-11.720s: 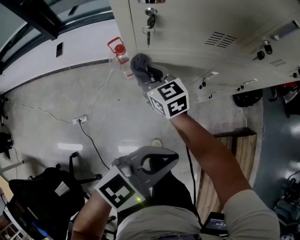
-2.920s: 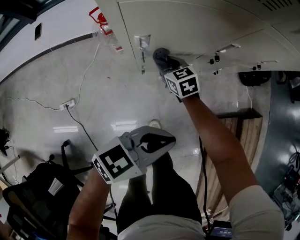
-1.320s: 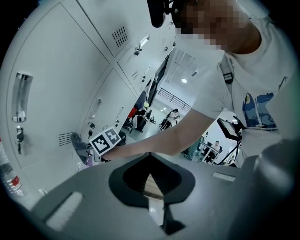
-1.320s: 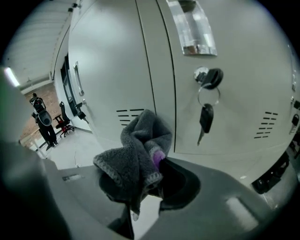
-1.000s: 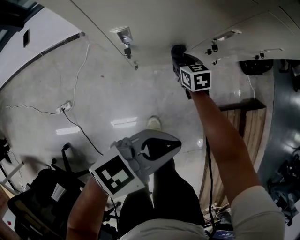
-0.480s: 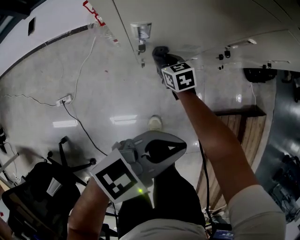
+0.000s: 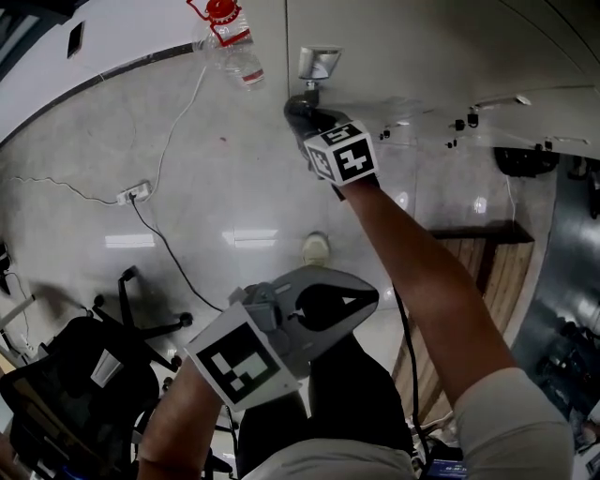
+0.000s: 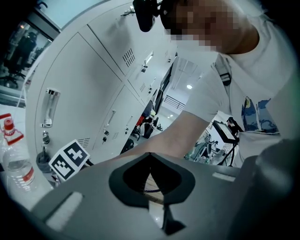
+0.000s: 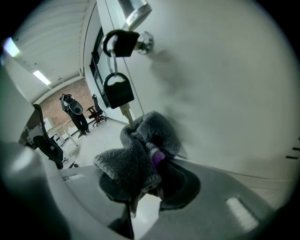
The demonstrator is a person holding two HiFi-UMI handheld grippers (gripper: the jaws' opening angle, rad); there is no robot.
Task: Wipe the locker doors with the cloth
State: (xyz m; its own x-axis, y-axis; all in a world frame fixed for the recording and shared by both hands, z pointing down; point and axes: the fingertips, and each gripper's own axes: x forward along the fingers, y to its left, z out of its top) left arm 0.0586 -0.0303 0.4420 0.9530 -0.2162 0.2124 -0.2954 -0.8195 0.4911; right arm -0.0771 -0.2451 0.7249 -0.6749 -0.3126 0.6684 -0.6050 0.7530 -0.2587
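My right gripper [image 7: 305, 117] is shut on a grey fluffy cloth [image 9: 140, 147], which presses against the pale locker door [image 9: 225, 93] just below its latch. In the right gripper view a black padlock [image 9: 117, 91] and a key hang from the latch [image 9: 133, 11] right beside the cloth [image 7: 298, 111]. The latch [image 7: 319, 64] sits directly above the gripper in the head view. My left gripper [image 7: 361, 300] is held low near the person's body, shut with nothing in it, away from the lockers [image 8: 93, 93].
A clear water bottle with a red cap [image 7: 230, 42] stands on the floor by the locker's left edge. A white cable and power strip [image 7: 131, 195] lie on the glossy floor. A black chair [image 7: 84, 375] is at lower left; a wooden bench [image 7: 478, 272] at right.
My right gripper with the cloth slid left along the door over the last second, from under the right side to directly below the latch. The left gripper stayed put.
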